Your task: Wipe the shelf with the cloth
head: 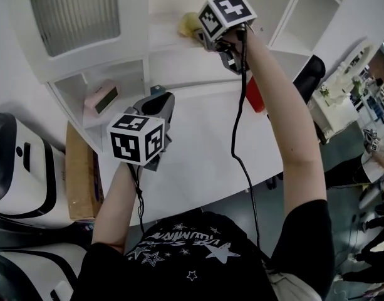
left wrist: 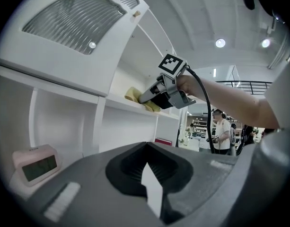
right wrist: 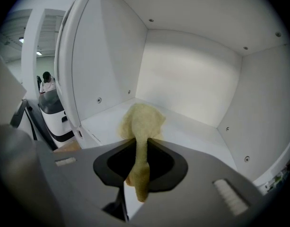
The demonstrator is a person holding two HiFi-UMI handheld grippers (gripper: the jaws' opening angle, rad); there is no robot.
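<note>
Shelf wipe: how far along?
Done: the right gripper is shut on the cloth. In hand: the cloth sits bunched on the shelf floor, near its front. To do: cannot tell how much is wiped; no marks show. The left gripper is shut, empty, held lower.
</note>
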